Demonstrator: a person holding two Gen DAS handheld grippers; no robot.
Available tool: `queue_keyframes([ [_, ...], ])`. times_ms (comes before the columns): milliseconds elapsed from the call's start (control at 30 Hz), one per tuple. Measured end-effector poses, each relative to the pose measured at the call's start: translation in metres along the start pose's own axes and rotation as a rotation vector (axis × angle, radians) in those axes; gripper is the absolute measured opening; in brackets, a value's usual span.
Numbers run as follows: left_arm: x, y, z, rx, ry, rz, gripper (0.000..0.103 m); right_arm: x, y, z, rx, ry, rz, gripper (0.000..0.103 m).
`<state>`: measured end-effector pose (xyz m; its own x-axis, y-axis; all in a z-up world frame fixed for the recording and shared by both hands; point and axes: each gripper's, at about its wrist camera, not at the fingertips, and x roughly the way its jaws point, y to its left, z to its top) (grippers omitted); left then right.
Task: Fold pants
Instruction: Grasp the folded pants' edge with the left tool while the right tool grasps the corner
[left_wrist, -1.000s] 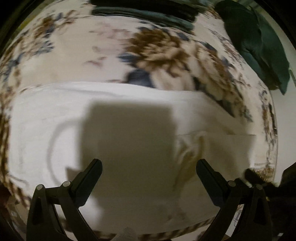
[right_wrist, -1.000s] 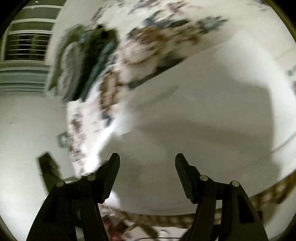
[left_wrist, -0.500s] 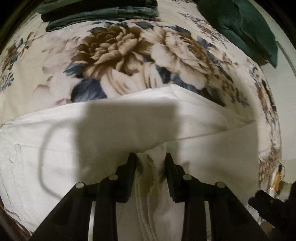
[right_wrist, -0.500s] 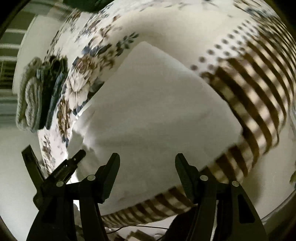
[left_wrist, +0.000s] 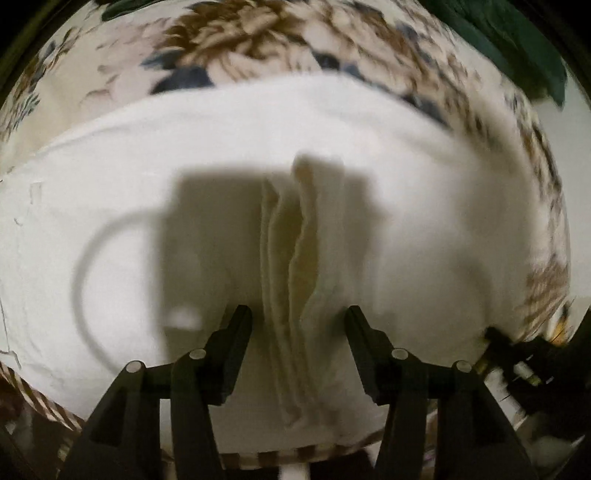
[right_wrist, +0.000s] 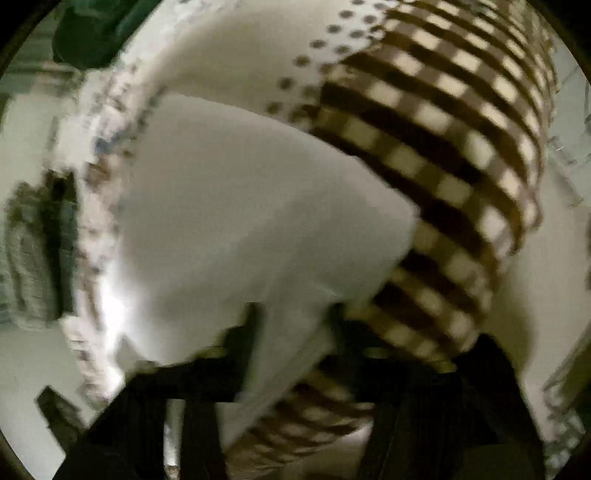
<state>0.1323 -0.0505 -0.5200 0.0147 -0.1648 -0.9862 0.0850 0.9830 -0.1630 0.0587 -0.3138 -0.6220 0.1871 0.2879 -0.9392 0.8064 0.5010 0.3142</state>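
White pants (left_wrist: 388, 173) lie spread on a floral bedcover (left_wrist: 258, 48). My left gripper (left_wrist: 297, 325) holds a bunched stack of white fabric layers (left_wrist: 291, 258) between its black fingers (left_wrist: 236, 332), lifted a little off the bed. In the blurred right wrist view, my right gripper (right_wrist: 295, 325) is closed on a corner of the same white pants (right_wrist: 236, 206), which stretch away from it across the bed.
A dark green garment (left_wrist: 517, 40) lies at the far right of the bed. A brown and cream checked border (right_wrist: 436, 155) runs along the bed edge. A grey folded pile (right_wrist: 33, 254) sits at the left. The other gripper (left_wrist: 517, 362) shows at lower right.
My left gripper has lifted its pinched fold, its fingers now somewhat wider around thicker layers. My right gripper was open above the pants and has closed on their corner.
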Motion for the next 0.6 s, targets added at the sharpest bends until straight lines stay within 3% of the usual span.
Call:
queue_keyframes([
  [33, -0.001, -0.002, -0.006, 0.020, -0.002, 0.014, 0.049, 0.002, -0.004, -0.002, -0.003, 0.013, -0.013, 0.020],
  [233, -0.021, -0.012, -0.015, 0.087, 0.009, 0.079, 0.050, -0.016, -0.020, 0.002, 0.006, 0.054, 0.036, 0.023],
  [400, -0.055, -0.054, 0.015, 0.147, -0.099, 0.112, 0.050, -0.039, -0.031, 0.024, 0.067, -0.019, 0.048, 0.028],
  [600, -0.010, -0.121, 0.051, 0.230, -0.062, 0.066, 0.051, -0.014, -0.041, 0.044, 0.133, 0.020, 0.016, 0.028],
])
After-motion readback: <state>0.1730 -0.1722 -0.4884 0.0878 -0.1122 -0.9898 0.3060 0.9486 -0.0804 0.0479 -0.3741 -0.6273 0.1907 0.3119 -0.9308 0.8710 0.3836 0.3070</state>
